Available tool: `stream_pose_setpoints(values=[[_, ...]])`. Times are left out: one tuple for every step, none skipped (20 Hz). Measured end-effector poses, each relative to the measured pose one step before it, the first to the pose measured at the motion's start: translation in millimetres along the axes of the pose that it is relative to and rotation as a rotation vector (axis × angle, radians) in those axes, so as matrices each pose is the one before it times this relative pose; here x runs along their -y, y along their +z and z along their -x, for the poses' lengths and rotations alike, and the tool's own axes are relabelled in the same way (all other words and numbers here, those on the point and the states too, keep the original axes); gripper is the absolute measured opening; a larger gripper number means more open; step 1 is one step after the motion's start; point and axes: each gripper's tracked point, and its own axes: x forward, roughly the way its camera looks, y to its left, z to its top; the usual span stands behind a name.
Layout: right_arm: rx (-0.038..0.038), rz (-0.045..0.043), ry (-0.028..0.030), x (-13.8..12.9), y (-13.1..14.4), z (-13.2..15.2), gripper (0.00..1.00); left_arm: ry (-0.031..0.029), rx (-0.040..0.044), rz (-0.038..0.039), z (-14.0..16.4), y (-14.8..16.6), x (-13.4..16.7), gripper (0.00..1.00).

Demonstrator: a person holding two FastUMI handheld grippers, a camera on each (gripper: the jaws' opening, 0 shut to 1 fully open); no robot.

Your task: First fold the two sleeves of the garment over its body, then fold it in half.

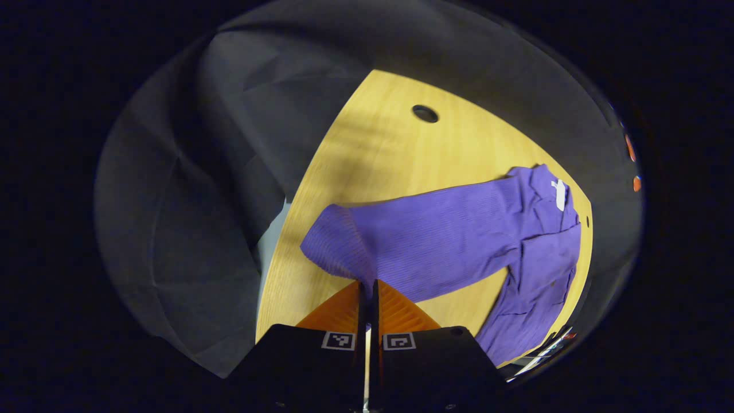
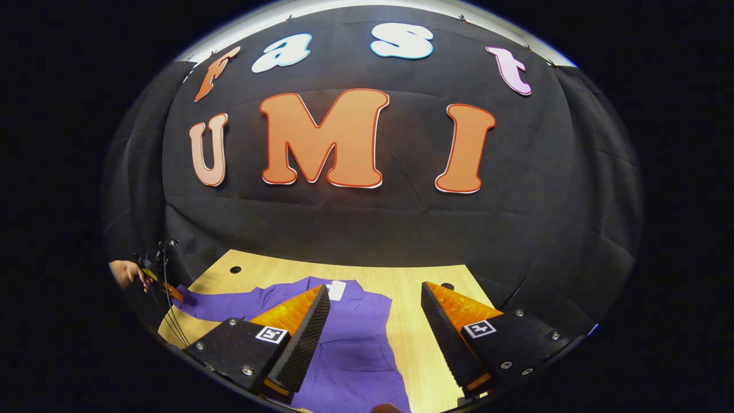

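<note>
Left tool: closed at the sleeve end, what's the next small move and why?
Probably lift slightly and carry the purple sleeve toward the garment's body. The left tool looks shut on the sleeve's cuff end, and the sleeve lies stretched out flat across the wooden table, not yet folded over. The right tool hangs open above the body, holding nothing.

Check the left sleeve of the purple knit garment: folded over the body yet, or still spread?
Still spread. The sleeve stretches out flat across the wooden table, away from the body, its cuff pinched in the left gripper.
</note>
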Motion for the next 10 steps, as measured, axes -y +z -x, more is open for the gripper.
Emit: stream_pose_setpoints(values=[[0.00158, 0.00216, 0.00433, 3.7, 1.4, -0.26, 0.95, -0.0072, 0.01722, -0.01902, 12.91, 5.25, 13.12, 0.04], [0.0054, 0.00226, 0.00887, 4.03, 1.76, -1.95, 0.95, -0.00925, 0.0145, -0.02028, 9.62, 4.85, 10.83, 0.04], [0.00794, 0.00055, 0.00415, 3.56, 2.29, -0.9, 0.95, -0.00345, 0.01524, -0.01849, 7.75, 4.73, 11.65, 0.04], [0.00431, -0.00183, 0.00761, 3.01, 0.99, -0.78, 0.95, -0.00148, 0.01156, -0.02101, 8.24, 1.79, 11.29, 0.04], [0.00635, -0.00515, 0.00185, 4.19, 0.8, -0.19, 0.95, 0.00072, 0.01179, -0.01813, 8.46, 5.04, 11.08, 0.04], [0.00504, -0.00473, 0.00315, 4.61, 0.28, -0.01, 0.95, -0.00001, 0.00717, -0.02005, 10.11, 4.34, 8.62, 0.04], [0.00805, 0.00057, -0.00138, 4.92, 0.27, 0.29, 0.95, 0.00059, 0.0074, -0.01774, 7.13, 5.12, 11.51, 0.04], [0.01209, 0.00793, -0.01014, 7.22, -0.01, -1.11, 0.95, -0.00497, 0.00467, -0.02143, 5.26, 2.16, 11.09, 0.04], [0.01381, 0.01352, -0.0141, 6.92, -0.44, -0.38, 0.96, -0.00097, 0.00411, -0.02026, 5.95, 3.77, 13.87, 0.04], [0.01101, 0.01486, -0.01448, 6.88, -0.54, 0.72, 0.96, -0.00799, 0.00674, -0.02537, 4.11, 2.64, 19.09, 0.04]])
